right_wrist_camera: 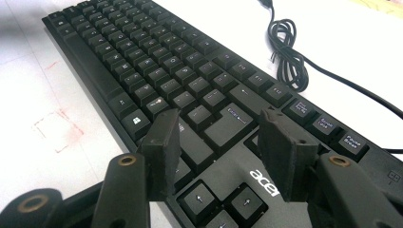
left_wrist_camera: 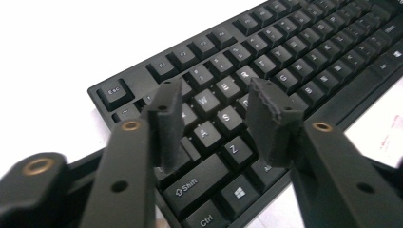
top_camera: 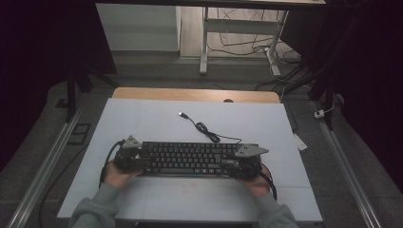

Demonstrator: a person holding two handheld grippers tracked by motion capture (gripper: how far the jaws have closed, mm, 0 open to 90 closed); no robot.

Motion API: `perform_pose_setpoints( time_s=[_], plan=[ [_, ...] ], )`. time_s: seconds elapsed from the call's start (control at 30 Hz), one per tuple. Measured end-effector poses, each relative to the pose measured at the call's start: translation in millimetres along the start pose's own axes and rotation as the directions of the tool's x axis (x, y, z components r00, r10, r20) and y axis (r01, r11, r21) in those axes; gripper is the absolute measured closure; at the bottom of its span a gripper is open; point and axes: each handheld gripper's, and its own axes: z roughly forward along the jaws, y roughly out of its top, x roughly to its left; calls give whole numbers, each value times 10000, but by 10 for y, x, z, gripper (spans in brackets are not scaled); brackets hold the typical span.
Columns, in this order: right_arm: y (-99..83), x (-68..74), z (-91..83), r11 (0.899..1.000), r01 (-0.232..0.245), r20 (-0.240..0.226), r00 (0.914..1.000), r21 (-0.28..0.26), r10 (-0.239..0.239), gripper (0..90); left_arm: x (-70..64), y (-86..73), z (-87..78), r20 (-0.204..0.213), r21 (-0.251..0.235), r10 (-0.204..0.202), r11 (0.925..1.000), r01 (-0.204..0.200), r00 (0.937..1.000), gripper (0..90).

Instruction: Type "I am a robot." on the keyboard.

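High view: black keyboard (top_camera: 187, 159), lower centre of frame, on the white table (top_camera: 142, 118). My left gripper (top_camera: 127, 156) at its left end, right gripper (top_camera: 244, 161) at its right (both with jaws apart over the keys). Cable (top_camera: 204, 128) coiled above.

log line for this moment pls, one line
left hand-held gripper: open, over left keys | right hand-held gripper: open, over right end | keyboard: flat on table | cable: unplugged

dim room, white-legged desk (top_camera: 204, 42) on grey floor (top_camera: 142, 76)
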Motion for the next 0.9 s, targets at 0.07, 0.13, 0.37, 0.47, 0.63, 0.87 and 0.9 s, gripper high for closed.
perform_pose_setpoints(
  time_s=[0.07,0.13,0.37,0.47,0.63,0.87,0.9],
  plan=[
    [0,1,3,10000,16,1,10000,13,-16,494,8,-7,11,-58,26,-16,10000,16,10000,650],
    [-1,1,5,10000,34,-19,10000,8,-34,493,8,-10,23,-78,81,34,10000,-34,10000,711],
    [-2,1,11,10000,40,-17,10000,2,-40,491,-19,-4,98,-89,404,393,9984,-390,9992,886],
    [-2,1,12,10000,56,-11,10000,8,-56,490,-31,-3,142,-149,653,540,9965,-530,9984,888],
    [-3,-3,9,10000,36,11,10000,21,-36,490,-44,-3,164,-250,810,620,9949,-598,9978,888],
    [-4,-3,11,10000,49,29,10000,37,-49,489,-39,-13,188,-390,969,544,9940,-504,9978,889],
    [-4,-3,11,10000,56,29,10000,40,-56,489,-42,-21,203,-422,1029,590,9932,-544,9974,890]
  ],
)
